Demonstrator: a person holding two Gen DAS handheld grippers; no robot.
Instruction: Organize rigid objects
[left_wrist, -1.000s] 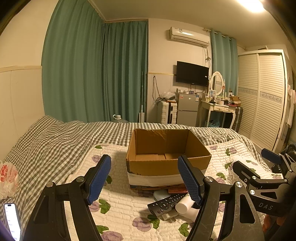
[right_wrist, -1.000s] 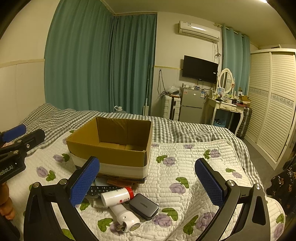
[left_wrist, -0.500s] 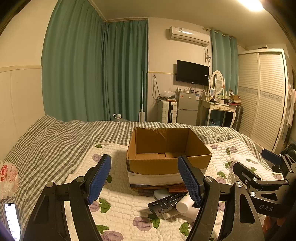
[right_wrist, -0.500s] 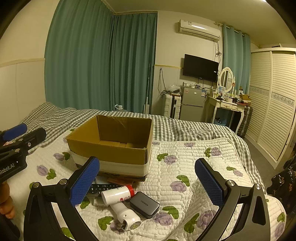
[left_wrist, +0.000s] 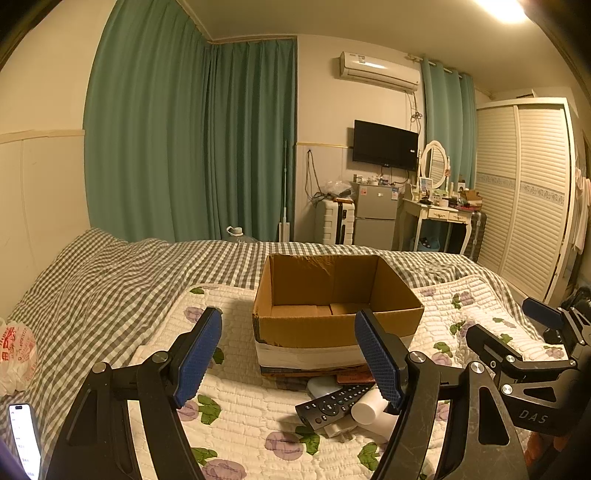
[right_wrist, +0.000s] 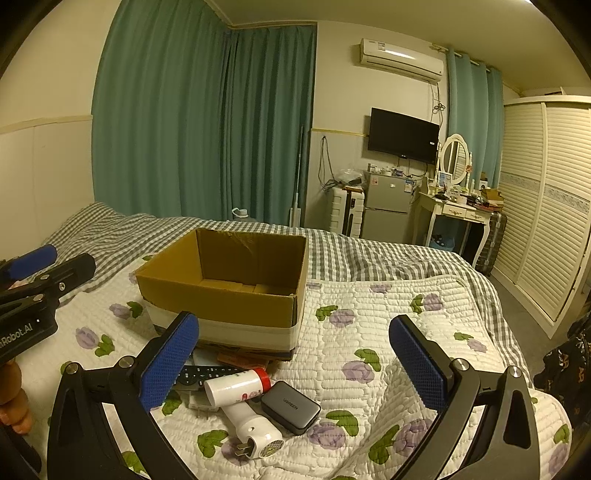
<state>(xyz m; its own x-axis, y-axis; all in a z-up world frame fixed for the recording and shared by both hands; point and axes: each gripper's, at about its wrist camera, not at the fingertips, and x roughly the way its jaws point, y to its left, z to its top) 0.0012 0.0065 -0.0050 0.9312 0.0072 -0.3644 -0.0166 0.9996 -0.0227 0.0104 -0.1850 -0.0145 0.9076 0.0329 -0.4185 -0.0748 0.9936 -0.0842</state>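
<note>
While both of your grippers hang over the quilt, neither has hold of anything: the left gripper (left_wrist: 291, 354) has its blue pads spread wide with only air between them, and the right gripper (right_wrist: 295, 365) is spread wider still.

From the left wrist view, the open cardboard box (left_wrist: 332, 306) sits at 12 o'clock on the floral quilt (left_wrist: 236, 406), and what shows of its floor is bare. Its near wall, banded with white tape, stands between you and the inside. The clutter lies against that wall at about 5 o'clock: a black remote (left_wrist: 332, 400) with a white bottle (left_wrist: 367, 406) across its right end. Your own right finger (left_wrist: 380, 365) hides part of that heap. At 8 o'clock a lit phone (left_wrist: 24, 439) lies on the checked sheet, with a plastic bag (left_wrist: 16, 354) just above it.

From the right wrist view the pile is plainer, at 6 to 7 o'clock. The bottle (right_wrist: 236, 382), red-capped, lies on its side, touching a grey charger block (right_wrist: 290, 406) to its right and a white plug adapter (right_wrist: 251, 430) below. The remote (right_wrist: 207, 373) pokes out behind the left pad. Something flat and brown (right_wrist: 240, 358) is wedged under the box edge; you cannot tell what it is.
</note>
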